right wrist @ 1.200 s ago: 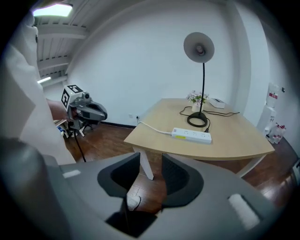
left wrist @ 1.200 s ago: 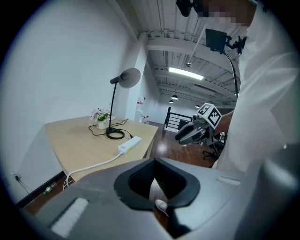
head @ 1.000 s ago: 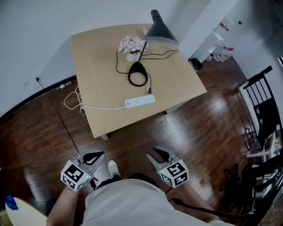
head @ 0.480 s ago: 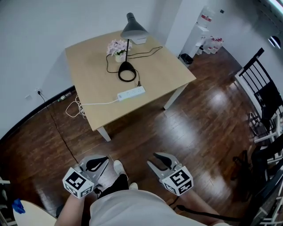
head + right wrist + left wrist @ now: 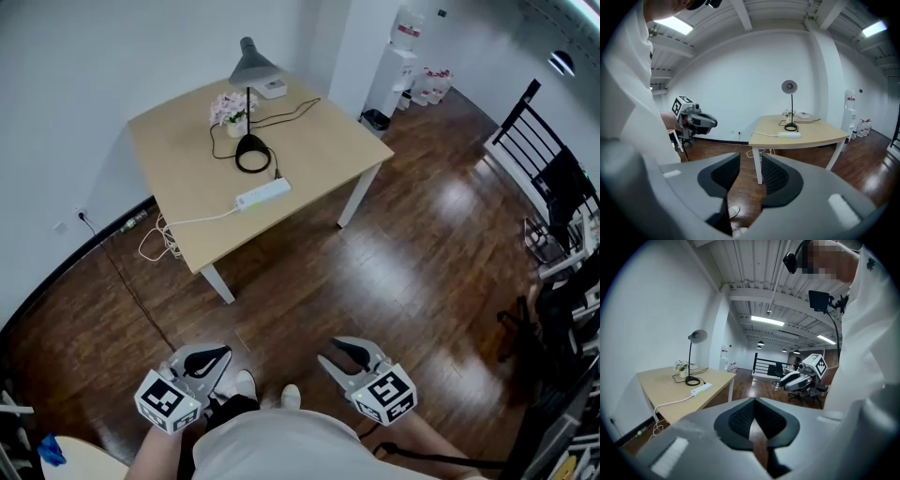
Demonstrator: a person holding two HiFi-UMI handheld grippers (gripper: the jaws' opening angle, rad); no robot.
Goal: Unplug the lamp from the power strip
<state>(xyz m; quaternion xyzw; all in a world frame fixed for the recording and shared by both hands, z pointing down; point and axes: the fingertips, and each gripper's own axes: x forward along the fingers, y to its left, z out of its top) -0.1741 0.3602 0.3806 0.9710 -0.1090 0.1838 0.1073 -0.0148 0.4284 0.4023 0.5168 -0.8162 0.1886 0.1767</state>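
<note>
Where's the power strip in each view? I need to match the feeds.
Head view: power strip upper left, near the table's front edge.
Left gripper view: strip left of centre, on the table.
Right gripper view: strip right of centre.
Shared landmark: the lamp standing just behind it.

Bright, even light from ceiling strips (image 5: 767,321); glare patches on wood floor (image 5: 459,199), shadows weak. Gripper views fisheye, black vignetted corners; left gripper (image 5: 754,400) body blurred up close. Head view sharp
</note>
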